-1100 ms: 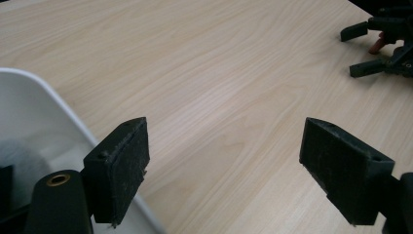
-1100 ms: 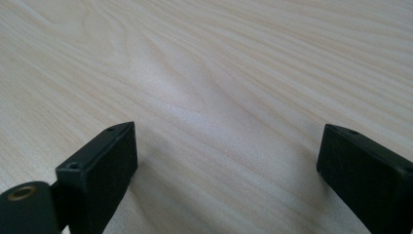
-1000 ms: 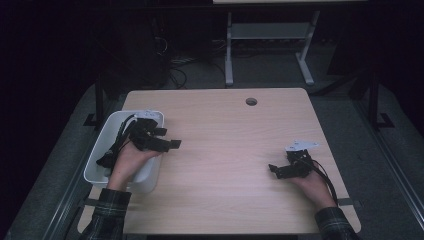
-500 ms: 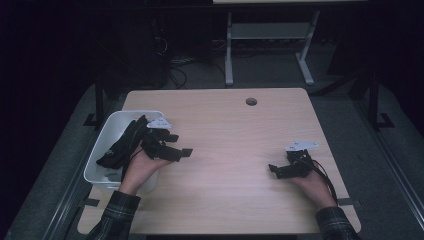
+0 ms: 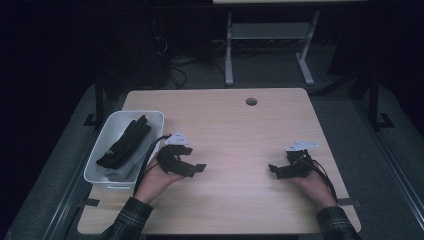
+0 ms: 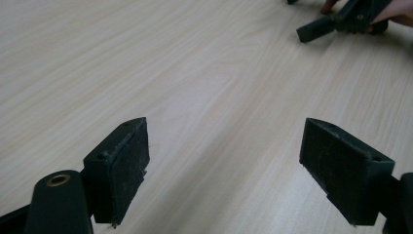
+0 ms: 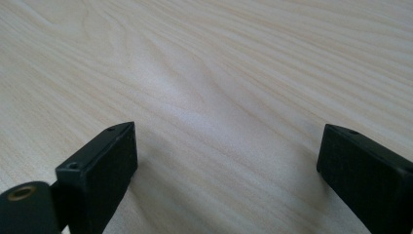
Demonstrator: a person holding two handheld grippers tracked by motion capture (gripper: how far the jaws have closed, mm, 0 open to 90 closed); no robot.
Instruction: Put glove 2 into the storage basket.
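The left gripper (image 5: 189,167) hovers over the wooden table (image 5: 235,130) with jaws spread wide, gripping nothing, just beside the white bin (image 5: 150,120) where a black garment (image 5: 125,142) lies. The right gripper (image 5: 280,170) rests near the table's right edge, jaws likewise wide and empty.

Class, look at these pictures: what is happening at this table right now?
A person holds a gripper in each hand over a wooden table. The left gripper, open and empty, sits just right of a white bin holding dark cloth. The right gripper, also open and empty, rests near the table's right side.
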